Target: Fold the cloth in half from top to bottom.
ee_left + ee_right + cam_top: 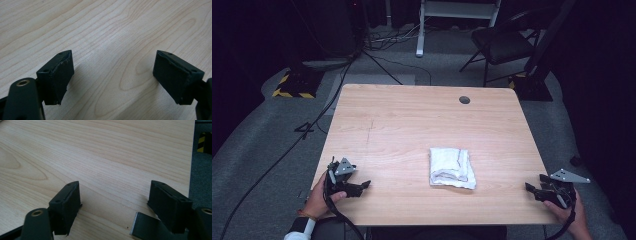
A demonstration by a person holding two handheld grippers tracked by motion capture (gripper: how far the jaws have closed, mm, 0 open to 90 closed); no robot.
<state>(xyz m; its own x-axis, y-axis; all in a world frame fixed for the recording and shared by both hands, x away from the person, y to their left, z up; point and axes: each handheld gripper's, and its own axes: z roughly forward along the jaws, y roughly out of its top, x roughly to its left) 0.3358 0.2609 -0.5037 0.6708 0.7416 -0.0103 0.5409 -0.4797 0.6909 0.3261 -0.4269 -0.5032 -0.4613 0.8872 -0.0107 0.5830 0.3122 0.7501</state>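
Folded white cloth (pixel 452 167) lying flat on the light wooden table (pixel 412 120), a little right of centre and toward the near edge, well apart from both grippers. Dark thin stitching or trim visible along its right side and across the top fold. Looks soft, light and limp; likely to sag and unfold if lifted by one point, and to slide on the smooth tabletop if pushed rather than pinched. Nothing fragile about it. Probably best taken at a corner or along an outer edge, where a jaw can slip under the layers; near right corner and near left corner seem the handiest spots, one for each gripper, judging from how things lie.

Left gripper (pixel 362 186) resting at the near left corner of the table, held in the person's left hand (pixel 319 200), jaws released and spread wide with bare wood between them in the left gripper view (pixel 113 75). Right gripper (pixel 532 189) at the near right edge, held in the right hand (pixel 573 212), jaws likewise released and apart, nothing between them in the right gripper view (pixel 113 205), the table's far edge and grey floor beyond.

No containers on the table: no bin, tray or basket, so nothing held in anything. Small round cable hole (pixel 464 100) near the far edge. Black chair (pixel 502 42) standing on the floor beyond the far right of the table.
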